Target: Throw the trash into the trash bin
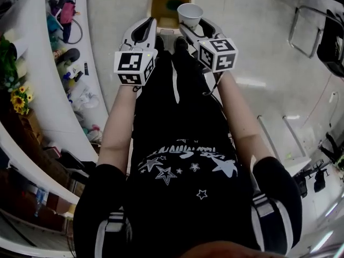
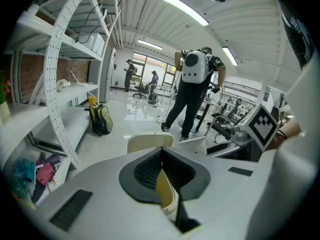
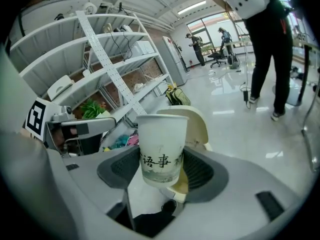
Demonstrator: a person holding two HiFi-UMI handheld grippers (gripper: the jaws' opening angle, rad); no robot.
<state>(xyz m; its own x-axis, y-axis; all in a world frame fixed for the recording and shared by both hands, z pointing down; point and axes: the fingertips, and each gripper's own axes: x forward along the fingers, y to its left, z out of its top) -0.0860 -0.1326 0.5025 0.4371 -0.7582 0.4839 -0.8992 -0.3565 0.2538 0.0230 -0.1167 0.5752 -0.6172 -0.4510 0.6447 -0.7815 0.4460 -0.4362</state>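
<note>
We reach both arms forward and down, the bare left forearm [image 1: 119, 120] and right forearm [image 1: 239, 117] running nearly parallel, wrists straight. Our left tongs [image 1: 150, 23] are closed tip to tip and grip nothing. Our right tongs [image 1: 188, 30], level with the left, clamp an upright cup [image 1: 190, 14] by its lower half.

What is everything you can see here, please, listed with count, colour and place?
trash bin: one, cream, lid up, on the floor ahead of the feet
paper cup: one, white with black print, gripped in the right claw over the trash bin
shelving: one rack, white, left side
backpack: one, yellow-green and black, on the floor by the shelving
bystander: one, in black, standing beyond the trash bin
left claw: one, grey, shut, empty
right claw: one, grey, shut on the paper cup
</note>
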